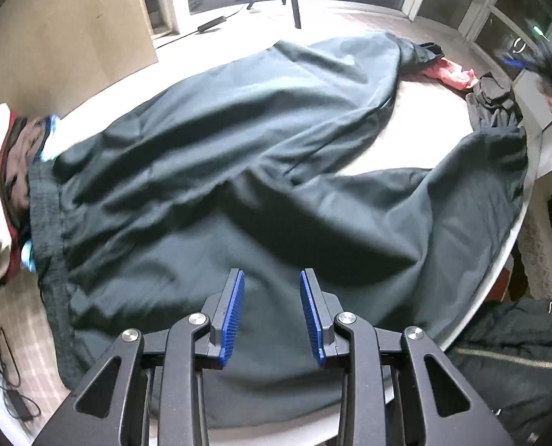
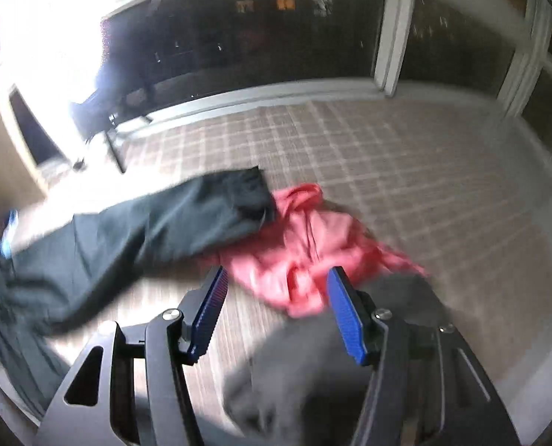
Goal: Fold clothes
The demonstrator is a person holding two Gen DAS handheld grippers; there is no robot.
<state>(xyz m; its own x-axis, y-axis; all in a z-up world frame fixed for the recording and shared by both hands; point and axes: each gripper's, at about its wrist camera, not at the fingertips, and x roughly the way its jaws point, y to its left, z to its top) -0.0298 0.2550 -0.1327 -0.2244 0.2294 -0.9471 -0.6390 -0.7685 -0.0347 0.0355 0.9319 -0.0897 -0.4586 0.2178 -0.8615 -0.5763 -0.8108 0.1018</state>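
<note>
Where the checked table cover lies under everything, dark green trousers take up most of it, legs splayed apart toward the far side, waistband toward the left of the left wrist view beside a stack of folded clothes. A pink garment lies crumpled touching one trouser cuff; a grey garment sits just beside it, blurred. Left gripper hangs over the trousers, jaws apart, nothing between them. Right gripper also gapes empty above the pink and grey pieces.

Each gripper has black linkage arms, silver screws and ribbed blue pads.
</note>
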